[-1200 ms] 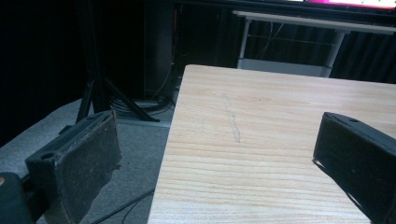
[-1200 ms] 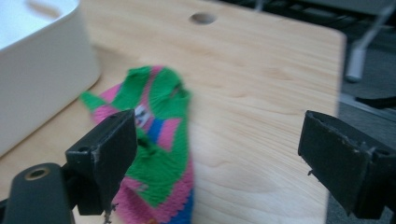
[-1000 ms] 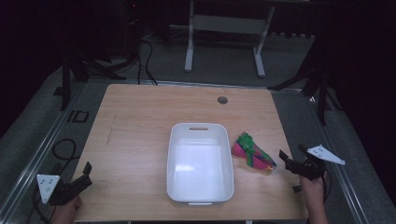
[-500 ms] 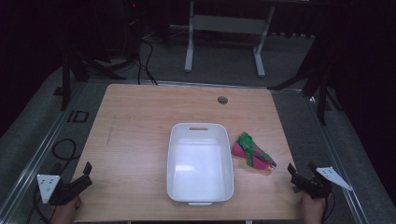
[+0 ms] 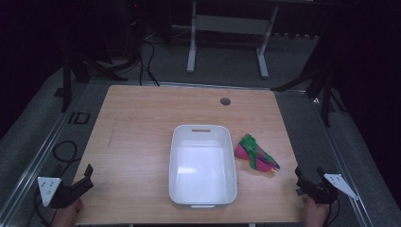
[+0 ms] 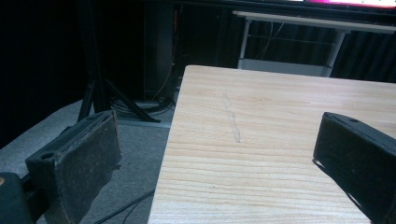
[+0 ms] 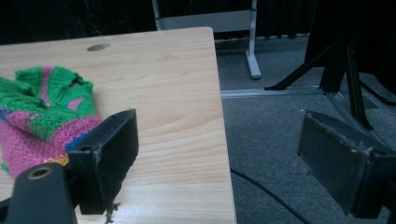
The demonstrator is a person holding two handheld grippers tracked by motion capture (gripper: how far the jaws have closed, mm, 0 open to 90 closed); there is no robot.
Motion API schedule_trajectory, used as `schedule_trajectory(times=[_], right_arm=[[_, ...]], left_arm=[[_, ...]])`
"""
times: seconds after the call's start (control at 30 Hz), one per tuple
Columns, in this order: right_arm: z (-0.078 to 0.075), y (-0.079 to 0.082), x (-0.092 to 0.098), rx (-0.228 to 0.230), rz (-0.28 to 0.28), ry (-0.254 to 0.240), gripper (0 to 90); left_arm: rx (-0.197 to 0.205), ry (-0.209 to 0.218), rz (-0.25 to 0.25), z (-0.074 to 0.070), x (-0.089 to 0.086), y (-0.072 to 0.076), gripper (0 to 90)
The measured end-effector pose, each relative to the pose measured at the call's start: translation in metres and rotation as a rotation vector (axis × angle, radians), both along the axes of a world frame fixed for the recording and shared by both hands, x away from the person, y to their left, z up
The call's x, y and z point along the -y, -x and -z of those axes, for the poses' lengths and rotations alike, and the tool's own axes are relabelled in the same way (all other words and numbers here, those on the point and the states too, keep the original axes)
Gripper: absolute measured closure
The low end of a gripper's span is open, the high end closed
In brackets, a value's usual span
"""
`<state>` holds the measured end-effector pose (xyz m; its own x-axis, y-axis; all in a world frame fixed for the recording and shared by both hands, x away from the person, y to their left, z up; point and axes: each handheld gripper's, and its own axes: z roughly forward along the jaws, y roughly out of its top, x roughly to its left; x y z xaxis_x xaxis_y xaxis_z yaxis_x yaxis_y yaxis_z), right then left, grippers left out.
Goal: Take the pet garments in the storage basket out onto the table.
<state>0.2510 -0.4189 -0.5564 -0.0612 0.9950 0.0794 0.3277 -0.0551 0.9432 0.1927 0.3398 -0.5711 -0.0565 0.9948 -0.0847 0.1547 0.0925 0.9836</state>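
Note:
A white rectangular tub stands empty in the middle of the wooden table. A pink and green knitted cloth lies bunched just right of the tub. My right gripper sits open at the table's front right corner, apart from the cloth, with nothing between its jaws. My left gripper hangs open at the front left corner, straddling the table's left edge, also holding nothing.
A round grommet hole sits near the table's far edge. Past the table are a grey floor, cables, black stands and a white desk frame.
My right gripper has drawn back from beside the cloth toward the front right corner, off the table edge. The left gripper and cloth stayed where they were.

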Motion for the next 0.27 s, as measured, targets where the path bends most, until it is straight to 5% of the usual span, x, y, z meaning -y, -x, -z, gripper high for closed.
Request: schedule_trajectory(times=[0.27], right_arm=[[-0.0001, 0.0002, 0.0005, 0.0, 0.0, -0.002, 12.5]], left_arm=[[0.0, 0.0, 0.0, 0.0, -0.0001, 0.0001, 1.2]])
